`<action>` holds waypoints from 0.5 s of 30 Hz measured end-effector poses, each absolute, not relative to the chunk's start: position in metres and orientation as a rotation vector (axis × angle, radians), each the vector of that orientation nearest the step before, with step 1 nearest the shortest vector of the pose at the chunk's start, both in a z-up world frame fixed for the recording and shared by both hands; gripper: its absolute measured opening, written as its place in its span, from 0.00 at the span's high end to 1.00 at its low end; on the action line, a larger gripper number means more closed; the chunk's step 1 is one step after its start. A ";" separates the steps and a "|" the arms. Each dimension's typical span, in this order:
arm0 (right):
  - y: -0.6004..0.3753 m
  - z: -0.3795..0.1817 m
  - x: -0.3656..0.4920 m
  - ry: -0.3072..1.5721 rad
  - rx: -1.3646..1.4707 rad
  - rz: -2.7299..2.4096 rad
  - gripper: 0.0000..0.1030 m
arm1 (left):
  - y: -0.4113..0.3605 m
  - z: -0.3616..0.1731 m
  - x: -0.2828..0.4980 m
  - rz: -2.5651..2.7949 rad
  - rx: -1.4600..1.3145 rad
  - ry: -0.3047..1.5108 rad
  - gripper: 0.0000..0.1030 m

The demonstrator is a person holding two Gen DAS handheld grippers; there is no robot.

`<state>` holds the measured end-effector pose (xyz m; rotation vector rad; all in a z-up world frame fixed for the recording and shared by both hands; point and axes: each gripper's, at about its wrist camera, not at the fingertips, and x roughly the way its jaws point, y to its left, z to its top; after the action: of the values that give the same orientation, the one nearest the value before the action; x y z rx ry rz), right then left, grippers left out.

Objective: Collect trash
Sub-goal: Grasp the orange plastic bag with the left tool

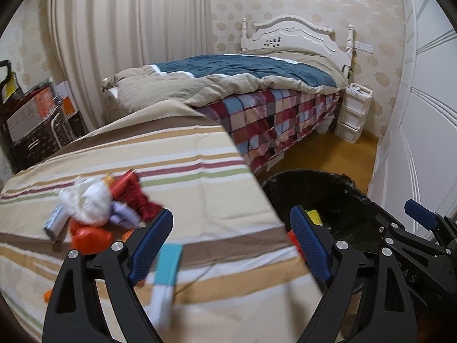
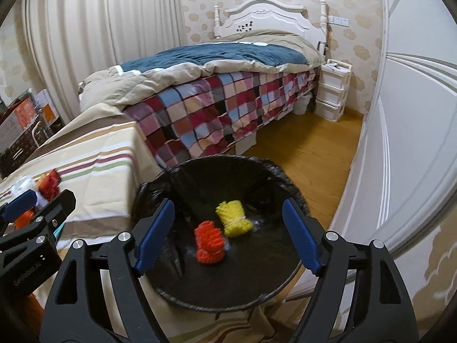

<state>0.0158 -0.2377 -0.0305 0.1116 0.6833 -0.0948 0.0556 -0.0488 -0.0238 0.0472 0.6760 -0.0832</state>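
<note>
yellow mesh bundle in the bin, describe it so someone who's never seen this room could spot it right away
Start at the black-lined trash bin on the floor beside the striped table. Two small mesh bundles lie at its bottom, side by side. The yellow mesh bundle is the one farther back, tied round its middle; its neighbour is the orange-red mesh bundle.

Left wrist view: teal-and-white packet [image 1: 167,274] between the open jaws is motion-blurred, type unreadable. Trash pile [image 1: 100,211] at left is smeared; only red, white and orange shapes show. Bin [image 1: 337,200] at lower right is partly hidden behind the right gripper [image 1: 400,220]. Right wrist view: left gripper [image 2: 34,200] is cut by the left edge, and the pile [image 2: 48,185] is mostly hidden behind it.
</note>
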 end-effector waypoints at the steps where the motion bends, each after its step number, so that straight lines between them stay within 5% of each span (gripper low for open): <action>1: -0.234 -0.030 0.014 0.684 0.109 -0.090 0.26 | -0.045 -0.024 0.052 -0.078 0.044 0.679 0.19; 15: -0.191 -0.034 -0.030 0.711 0.083 -0.003 0.25 | 0.019 -0.019 0.000 0.016 0.001 0.689 0.18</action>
<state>-0.0300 -0.1912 -0.0342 0.0827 0.7113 -0.0033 0.0000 0.0191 -0.0189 0.0005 0.6895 0.0157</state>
